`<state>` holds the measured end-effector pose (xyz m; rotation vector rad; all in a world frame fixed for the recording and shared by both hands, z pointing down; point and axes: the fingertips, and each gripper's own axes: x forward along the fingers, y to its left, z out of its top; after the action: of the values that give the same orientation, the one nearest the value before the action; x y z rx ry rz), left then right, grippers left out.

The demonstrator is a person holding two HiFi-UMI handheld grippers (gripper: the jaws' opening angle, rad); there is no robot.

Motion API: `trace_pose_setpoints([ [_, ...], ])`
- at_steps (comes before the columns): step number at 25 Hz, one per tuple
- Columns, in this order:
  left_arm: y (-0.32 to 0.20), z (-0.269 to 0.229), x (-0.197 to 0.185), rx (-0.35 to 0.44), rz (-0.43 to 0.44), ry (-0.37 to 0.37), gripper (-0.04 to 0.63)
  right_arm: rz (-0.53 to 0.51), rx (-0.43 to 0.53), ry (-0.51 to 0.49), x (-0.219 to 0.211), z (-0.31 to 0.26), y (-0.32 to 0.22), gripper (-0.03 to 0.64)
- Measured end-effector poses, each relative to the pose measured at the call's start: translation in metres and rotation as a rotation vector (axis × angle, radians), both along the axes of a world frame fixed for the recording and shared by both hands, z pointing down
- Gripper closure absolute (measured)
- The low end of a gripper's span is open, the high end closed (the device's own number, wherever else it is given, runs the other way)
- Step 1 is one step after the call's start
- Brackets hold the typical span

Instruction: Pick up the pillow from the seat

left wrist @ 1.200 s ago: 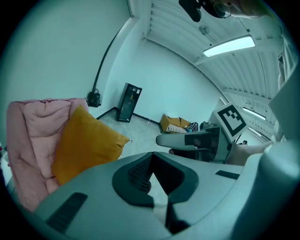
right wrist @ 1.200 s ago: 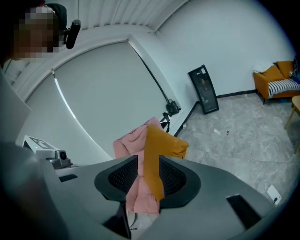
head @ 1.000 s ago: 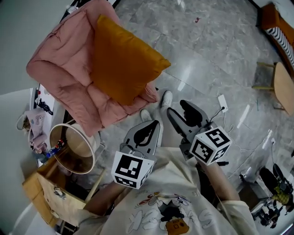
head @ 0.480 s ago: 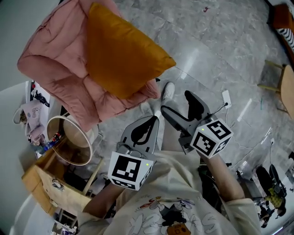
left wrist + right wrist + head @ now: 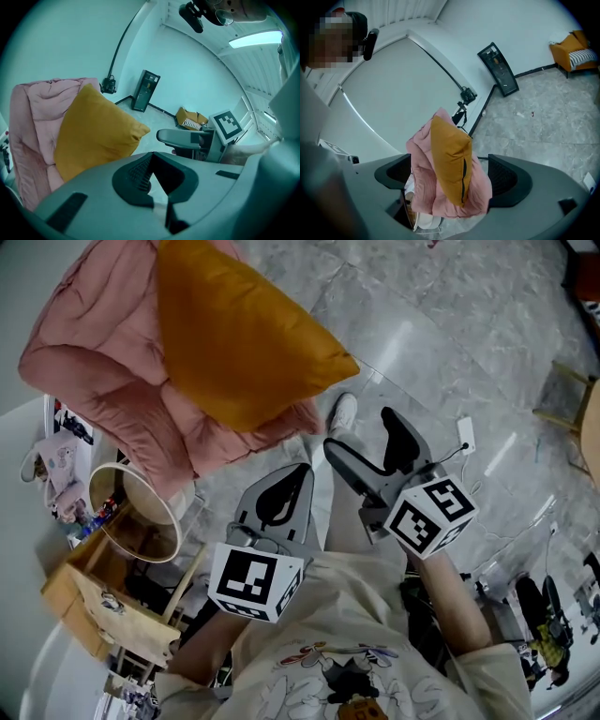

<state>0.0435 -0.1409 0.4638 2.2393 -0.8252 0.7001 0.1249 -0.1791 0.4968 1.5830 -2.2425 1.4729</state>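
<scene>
Two grippers are held short of the orange pillow, which is propped against the back of the pink seat. Jaws of the right gripper have just been spread wide, empty, likely for the grab; those of the left gripper are pressed together.

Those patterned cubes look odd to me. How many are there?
2. One cube sits on the left gripper, lower left; the other cube on the right gripper. None seems hidden.
</scene>
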Motion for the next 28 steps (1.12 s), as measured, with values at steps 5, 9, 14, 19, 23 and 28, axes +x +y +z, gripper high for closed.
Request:
trace_pose_setpoints([
  [5, -0.013, 0.016, -0.003, -0.012, -0.062, -0.021, 0.591, -0.006, 0.002, -0.023, 0.003, 0.014, -0.020, 0.106],
  [9, -0.025, 0.026, -0.002, -0.017, -0.115, -0.032, 0.589, -0.035, 0.009, 0.005, 0.005, 0.025, -0.032, 0.087],
  [14, -0.042, 0.033, -0.009, -0.029, -0.223, -0.028, 0.589, -0.099, 0.002, 0.015, -0.002, 0.038, -0.042, 0.074],
  [19, -0.050, 0.048, -0.017, -0.050, -0.304, -0.031, 0.589, -0.152, -0.006, 0.022, -0.009, 0.053, -0.055, 0.055],
  [23, -0.057, 0.056, -0.020, -0.052, -0.348, -0.032, 0.590, -0.196, -0.020, 0.022, -0.014, 0.067, -0.064, 0.052],
  [28, -0.072, 0.066, -0.032, -0.049, -0.422, -0.032, 0.590, -0.228, -0.023, 0.002, -0.030, 0.083, -0.071, 0.052],
])
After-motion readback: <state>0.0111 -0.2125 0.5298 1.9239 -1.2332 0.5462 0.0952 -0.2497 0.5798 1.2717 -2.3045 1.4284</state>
